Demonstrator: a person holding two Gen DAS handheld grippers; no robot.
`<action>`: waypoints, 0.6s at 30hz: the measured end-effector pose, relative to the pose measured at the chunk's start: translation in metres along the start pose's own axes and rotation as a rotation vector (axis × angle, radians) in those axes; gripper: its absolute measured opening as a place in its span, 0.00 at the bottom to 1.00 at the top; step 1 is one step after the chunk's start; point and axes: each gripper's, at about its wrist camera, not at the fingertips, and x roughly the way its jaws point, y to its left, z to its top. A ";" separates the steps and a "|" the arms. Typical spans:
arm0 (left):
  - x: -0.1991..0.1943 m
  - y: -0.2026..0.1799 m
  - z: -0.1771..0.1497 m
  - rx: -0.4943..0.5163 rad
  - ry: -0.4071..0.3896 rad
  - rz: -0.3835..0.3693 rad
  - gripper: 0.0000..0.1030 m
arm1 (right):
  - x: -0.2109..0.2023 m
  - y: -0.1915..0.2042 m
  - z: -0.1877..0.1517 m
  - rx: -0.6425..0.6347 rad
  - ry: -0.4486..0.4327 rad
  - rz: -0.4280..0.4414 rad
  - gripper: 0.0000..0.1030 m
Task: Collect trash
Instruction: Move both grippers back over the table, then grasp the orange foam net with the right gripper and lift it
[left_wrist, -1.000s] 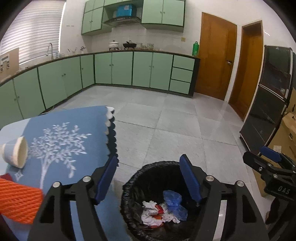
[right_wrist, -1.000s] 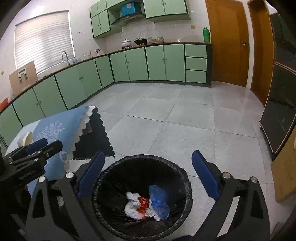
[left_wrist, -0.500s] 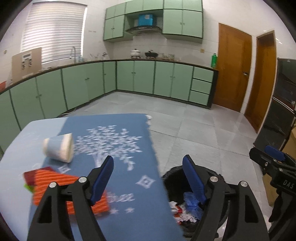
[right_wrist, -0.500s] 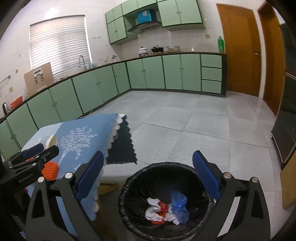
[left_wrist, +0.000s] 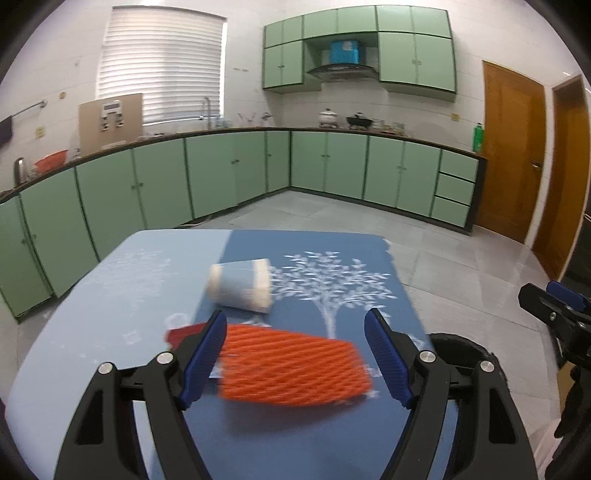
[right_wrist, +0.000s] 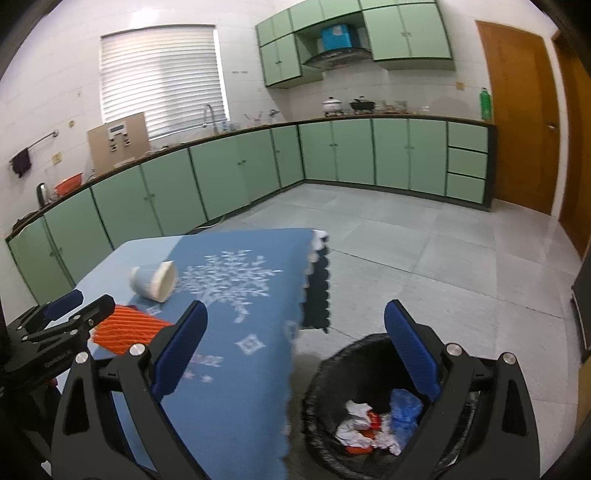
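**Trash: three pieces on the table, a heap in the bin**

Trash on the table (left_wrist: 110, 280) counts three pieces. Farthest left is one red wrapper (left_wrist: 181, 334), mostly hidden under one orange foam net (left_wrist: 291, 369), which lies near the table's near edge. Just beyond the net, one paper cup (left_wrist: 240, 284) lies on its side on the blue tablecloth (left_wrist: 332, 435). The left gripper (left_wrist: 295, 365) hangs over the net with its jaws spread wide, one blue pad on each side of it, neither touching; they have just been opening a little. On the floor to the right of the table stands one black bin (right_wrist: 332, 373), holding white crumpled paper, a red scrap and one blue bag (right_wrist: 404, 408). The right gripper (right_wrist: 295, 350) is spread wide too, with nothing between its jaws, over the gap between table edge and bin.
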 end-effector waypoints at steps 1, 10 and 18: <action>0.000 0.005 -0.001 -0.003 0.000 0.008 0.73 | 0.002 0.009 0.000 -0.006 0.002 0.015 0.91; 0.005 0.056 -0.014 -0.028 0.026 0.117 0.73 | 0.026 0.064 -0.006 -0.053 0.025 0.065 0.91; 0.011 0.089 -0.025 -0.057 0.045 0.173 0.73 | 0.054 0.105 -0.016 -0.103 0.093 0.108 0.91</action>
